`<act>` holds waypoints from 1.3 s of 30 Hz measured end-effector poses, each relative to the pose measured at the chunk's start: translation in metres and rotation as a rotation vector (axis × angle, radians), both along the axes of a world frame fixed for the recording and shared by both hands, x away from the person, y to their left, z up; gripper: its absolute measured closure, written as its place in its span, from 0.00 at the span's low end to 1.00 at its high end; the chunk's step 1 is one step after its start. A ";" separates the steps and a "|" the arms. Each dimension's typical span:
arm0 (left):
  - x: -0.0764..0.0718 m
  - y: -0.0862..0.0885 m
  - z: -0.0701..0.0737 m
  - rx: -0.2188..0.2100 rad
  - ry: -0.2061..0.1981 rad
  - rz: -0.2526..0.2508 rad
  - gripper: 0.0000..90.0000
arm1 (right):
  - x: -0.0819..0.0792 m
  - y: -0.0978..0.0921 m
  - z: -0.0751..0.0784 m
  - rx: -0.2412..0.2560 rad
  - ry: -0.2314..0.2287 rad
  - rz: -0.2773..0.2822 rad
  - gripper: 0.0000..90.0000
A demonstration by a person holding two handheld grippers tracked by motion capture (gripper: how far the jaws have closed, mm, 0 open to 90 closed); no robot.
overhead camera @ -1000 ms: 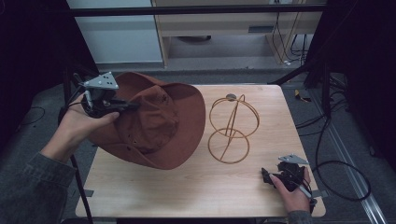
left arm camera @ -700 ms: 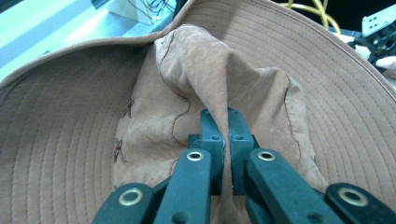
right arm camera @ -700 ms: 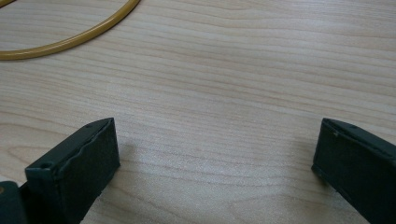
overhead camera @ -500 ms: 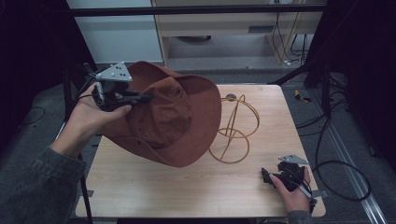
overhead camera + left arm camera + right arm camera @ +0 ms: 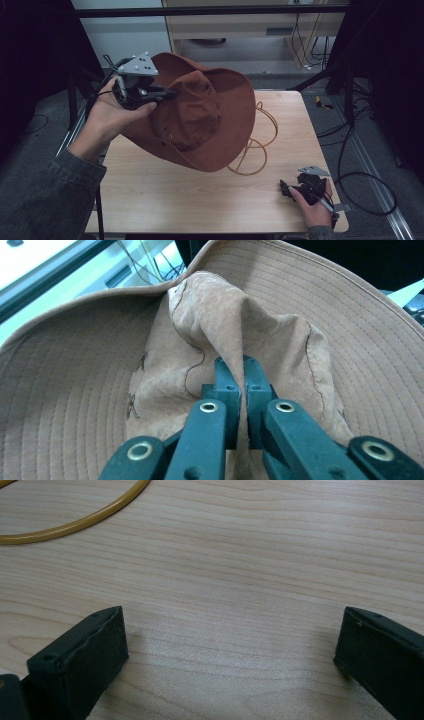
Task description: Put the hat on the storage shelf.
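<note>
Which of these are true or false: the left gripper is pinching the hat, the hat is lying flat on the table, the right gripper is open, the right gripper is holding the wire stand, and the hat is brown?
1. The left gripper is pinching the hat. True: its jaws are shut on a fold of the crown.
2. The hat lies flat on the table. False: it is held up above it, tilted.
3. The right gripper is open. True.
4. The right gripper holds the wire stand. False: nothing sits between its jaws; the stand is apart from it.
5. The hat is brown. True.
</note>
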State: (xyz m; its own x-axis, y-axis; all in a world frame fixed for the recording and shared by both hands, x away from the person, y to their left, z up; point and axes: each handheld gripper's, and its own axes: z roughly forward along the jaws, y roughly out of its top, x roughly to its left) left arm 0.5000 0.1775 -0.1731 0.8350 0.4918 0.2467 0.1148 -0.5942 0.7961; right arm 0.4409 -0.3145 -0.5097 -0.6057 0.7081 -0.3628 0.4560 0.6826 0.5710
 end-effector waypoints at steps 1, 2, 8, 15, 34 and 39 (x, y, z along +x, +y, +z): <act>0.000 -0.003 0.002 0.000 -0.001 -0.005 0.98 | 0.000 0.000 0.000 -0.001 0.000 0.000 0.01; 0.000 -0.006 0.004 -0.001 -0.005 -0.010 0.98 | 0.000 0.000 0.000 0.000 0.001 0.001 0.01; 0.001 -0.020 0.008 0.002 -0.013 -0.028 0.98 | 0.000 0.000 0.000 0.004 0.002 0.000 0.01; 0.008 -0.040 0.010 0.000 -0.019 -0.039 0.98 | 0.000 0.000 -0.001 0.002 -0.009 -0.011 0.01; 0.027 -0.106 0.006 0.029 -0.008 -0.119 0.98 | 0.000 0.000 0.000 0.000 0.000 0.003 0.01; 0.032 -0.120 0.002 0.040 0.001 -0.138 0.98 | 0.000 0.000 0.000 0.000 0.001 0.002 0.01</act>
